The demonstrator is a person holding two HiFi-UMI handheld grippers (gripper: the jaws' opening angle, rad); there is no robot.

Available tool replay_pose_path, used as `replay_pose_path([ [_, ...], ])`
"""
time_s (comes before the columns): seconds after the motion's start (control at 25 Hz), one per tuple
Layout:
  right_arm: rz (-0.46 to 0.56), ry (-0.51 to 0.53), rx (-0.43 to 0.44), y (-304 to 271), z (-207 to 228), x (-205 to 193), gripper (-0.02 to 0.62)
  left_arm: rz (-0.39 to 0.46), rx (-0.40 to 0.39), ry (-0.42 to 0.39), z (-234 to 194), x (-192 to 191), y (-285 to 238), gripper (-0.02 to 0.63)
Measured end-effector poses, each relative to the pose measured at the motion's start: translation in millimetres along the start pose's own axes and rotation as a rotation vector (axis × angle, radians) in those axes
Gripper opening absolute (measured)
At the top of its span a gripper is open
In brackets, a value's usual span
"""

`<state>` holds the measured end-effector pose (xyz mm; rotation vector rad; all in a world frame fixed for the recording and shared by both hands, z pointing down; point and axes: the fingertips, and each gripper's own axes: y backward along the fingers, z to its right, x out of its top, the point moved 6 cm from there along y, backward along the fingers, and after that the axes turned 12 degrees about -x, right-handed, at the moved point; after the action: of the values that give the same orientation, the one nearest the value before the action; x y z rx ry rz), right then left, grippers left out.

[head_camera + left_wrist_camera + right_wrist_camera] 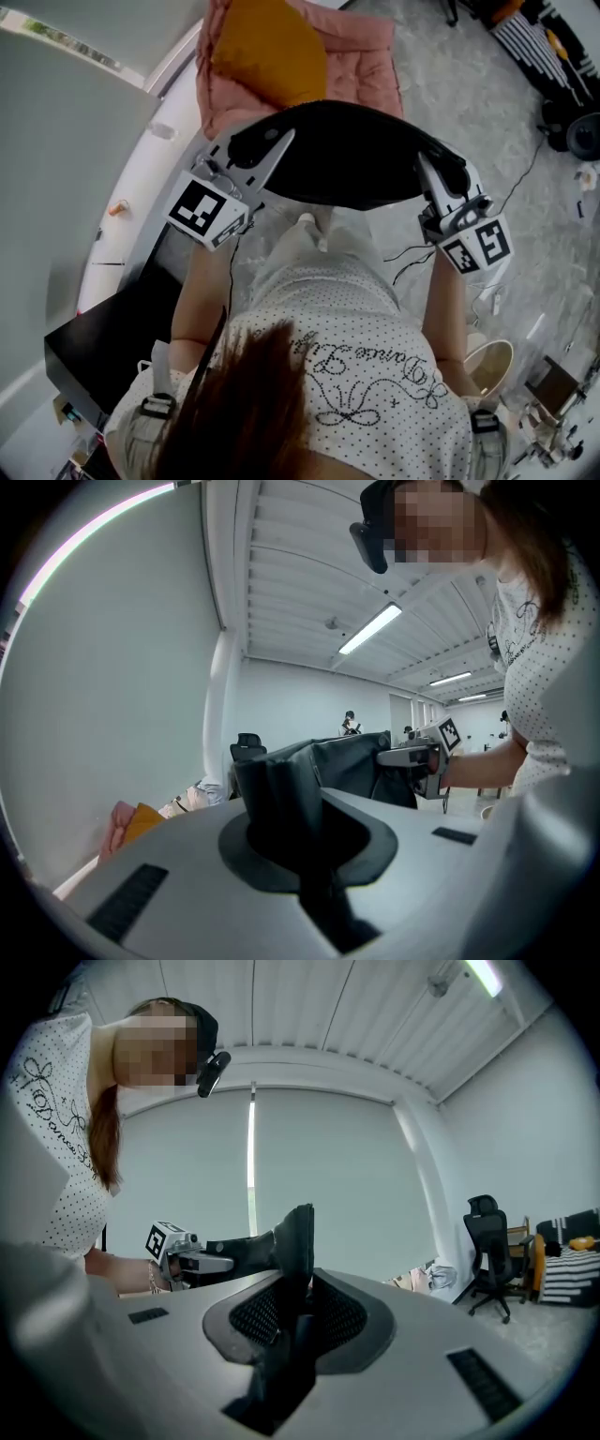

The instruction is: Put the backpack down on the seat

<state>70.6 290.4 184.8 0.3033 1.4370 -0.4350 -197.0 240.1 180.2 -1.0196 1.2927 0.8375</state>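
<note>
Cotton, white with fine dark dots, covers the person's back, and the looping studded script (366, 361) across it is too curled to read with certainty. Both forearms reach forward from there. Each ends in a pale plastic tool bearing a cube of black-and-white square markers.

The left gripper (302, 832) has its jaws nearly together, pinching a thick fold of the backpack (337, 155). The right gripper (292, 1297) is clamped on a thin upright edge of the same bag, with ribbed dark pads pressing either side.

The backpack is black, smooth and matte. It hangs stretched between the two tools in a shallow curved band, held in the air in front of the person.

Just beyond it is the seat (370, 70), covered in pink quilted padding, with a plump orange cushion (267, 47) lying on it. From above, the bag's far edge overlaps the seat's near edge.

Mottled grey floor (469, 103) lies open to the right of the seat. A white curved ledge (141, 187) closes off the left side. A black office chair (492, 1251) stands far back.
</note>
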Motion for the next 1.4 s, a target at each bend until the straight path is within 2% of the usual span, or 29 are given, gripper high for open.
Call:
replay_pose_path([
  [0.36,0.021,0.017,0.096,-50.4,90.0,14.3,0.089,0.010,0.099,-0.024,-39.7,11.8,-72.4,0.032],
  [0.68,0.039,0.037,0.146,-78.7,160.5,27.9,0.091,0.017,0.166,-0.025,-58.4,23.2,-131.2,0.032],
  [1.04,0.061,0.018,0.159,-122.2,184.2,35.0,0.091,-0.003,0.199,-0.046,-99.2,34.3,-147.4,0.032],
  [1.4,0.061,0.037,0.103,-166.4,193.3,44.6,0.092,0.018,0.155,-0.040,-156.7,35.0,-157.4,0.032],
])
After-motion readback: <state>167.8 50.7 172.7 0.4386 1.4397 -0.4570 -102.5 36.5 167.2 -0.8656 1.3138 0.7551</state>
